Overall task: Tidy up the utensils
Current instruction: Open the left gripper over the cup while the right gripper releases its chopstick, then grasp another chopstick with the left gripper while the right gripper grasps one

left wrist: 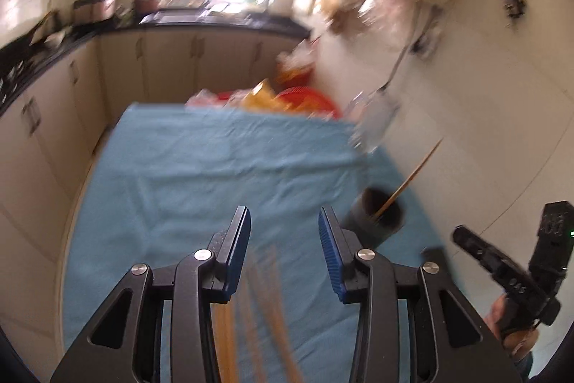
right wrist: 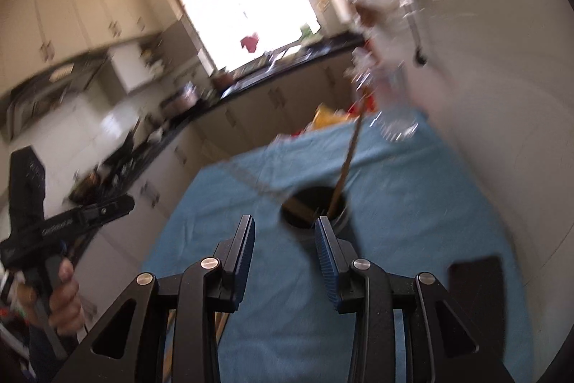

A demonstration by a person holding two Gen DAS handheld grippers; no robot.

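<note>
A dark round holder (left wrist: pixel 376 214) stands on the blue cloth (left wrist: pixel 215 167) with one wooden chopstick (left wrist: pixel 412 178) leaning out of it. Several wooden chopsticks (left wrist: pixel 265 311) lie on the cloth just below my left gripper (left wrist: pixel 283 232), which is open and empty above them. In the right wrist view my right gripper (right wrist: pixel 285 243) is open and empty, just in front of the holder (right wrist: pixel 315 207); the chopstick (right wrist: pixel 349 153) leans up out of it. A thin metal utensil (right wrist: pixel 251 182) seems to rest against the holder's rim, blurred.
A flat black object (right wrist: pixel 477 282) lies on the cloth to the right. A clear glass (left wrist: pixel 376 121) and red and yellow packets (left wrist: pixel 280 99) sit at the cloth's far edge. Kitchen counter and cabinets (left wrist: pixel 161 60) run along the left and back. A white wall is on the right.
</note>
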